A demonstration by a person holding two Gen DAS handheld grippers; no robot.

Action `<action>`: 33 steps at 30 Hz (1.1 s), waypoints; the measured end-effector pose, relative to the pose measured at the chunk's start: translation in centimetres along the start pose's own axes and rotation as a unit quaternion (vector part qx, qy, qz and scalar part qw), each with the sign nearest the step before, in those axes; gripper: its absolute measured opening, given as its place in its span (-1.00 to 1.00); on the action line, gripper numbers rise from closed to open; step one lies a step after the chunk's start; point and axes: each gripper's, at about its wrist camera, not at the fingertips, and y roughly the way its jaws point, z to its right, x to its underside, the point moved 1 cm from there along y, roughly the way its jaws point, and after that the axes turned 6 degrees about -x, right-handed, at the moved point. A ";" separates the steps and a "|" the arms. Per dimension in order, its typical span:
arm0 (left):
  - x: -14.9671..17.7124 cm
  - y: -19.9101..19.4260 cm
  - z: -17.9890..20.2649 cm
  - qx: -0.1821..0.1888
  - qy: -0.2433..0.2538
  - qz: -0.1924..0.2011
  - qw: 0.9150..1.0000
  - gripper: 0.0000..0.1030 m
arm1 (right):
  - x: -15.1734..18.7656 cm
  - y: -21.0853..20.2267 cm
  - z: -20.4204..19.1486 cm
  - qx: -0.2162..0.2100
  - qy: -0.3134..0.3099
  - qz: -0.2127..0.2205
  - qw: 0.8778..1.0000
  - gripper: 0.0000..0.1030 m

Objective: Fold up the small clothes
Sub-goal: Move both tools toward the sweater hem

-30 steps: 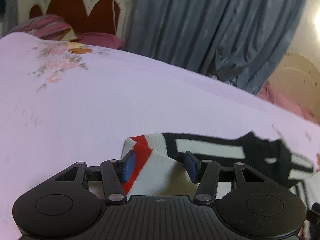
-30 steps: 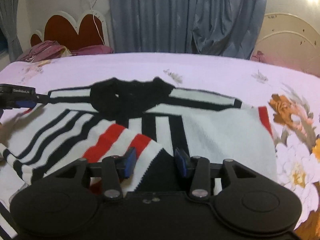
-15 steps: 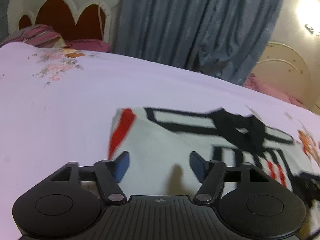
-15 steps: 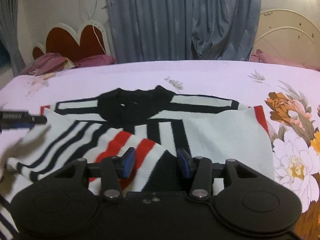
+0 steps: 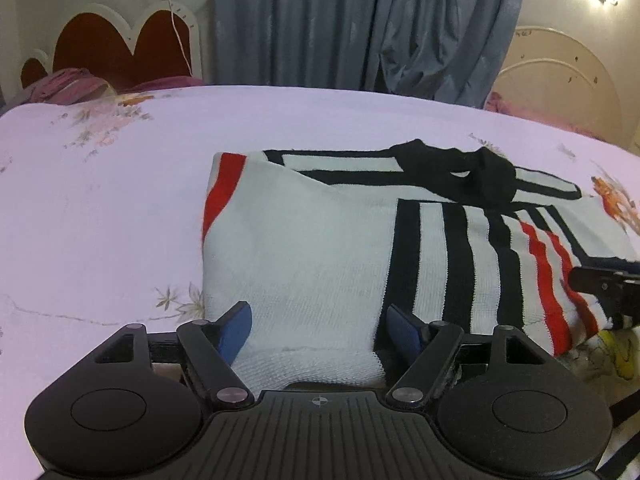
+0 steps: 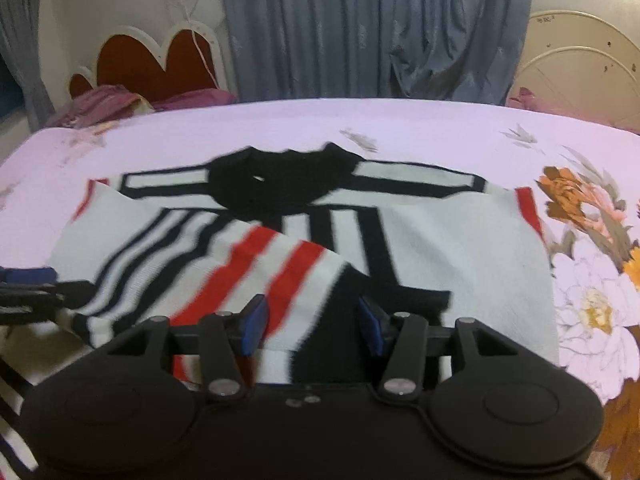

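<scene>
A small knitted sweater (image 5: 320,248) lies on a pale lilac flowered bedsheet (image 5: 120,200). It is white with black stripes, red bands and a black collar, and both sleeves are folded in over the body.

The left gripper (image 5: 318,326) stands over the near edge of the plain white folded sleeve. Its jaws have just been opening and now stand wide, with the sleeve's hem lying between the blue pads (image 5: 236,330) but not pressed.

The right gripper (image 6: 312,324) hangs over the red-and-black striped sleeve end. Its jaws have just been opening too, and stand moderately apart with cloth between them, loose.
</scene>
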 end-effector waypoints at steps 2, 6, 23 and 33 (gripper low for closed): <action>0.1 0.0 0.3 -0.005 0.004 0.000 1.000 0.46 | -0.2 0.2 -0.8 -0.003 -0.013 -0.002 1.000 -0.07; 0.2 0.2 0.5 -0.008 0.009 0.002 1.000 0.47 | 0.6 1.0 -0.9 0.015 -0.037 -0.021 0.999 -0.06; 1.3 -4.6 2.5 0.005 0.017 0.020 1.000 0.52 | 2.3 -4.7 1.3 -0.008 -0.033 -0.012 0.999 -0.46; 7.2 -8.4 7.7 0.049 0.054 -0.020 0.997 0.52 | 6.3 -7.2 -1.9 -0.094 -0.062 -0.049 0.992 -0.61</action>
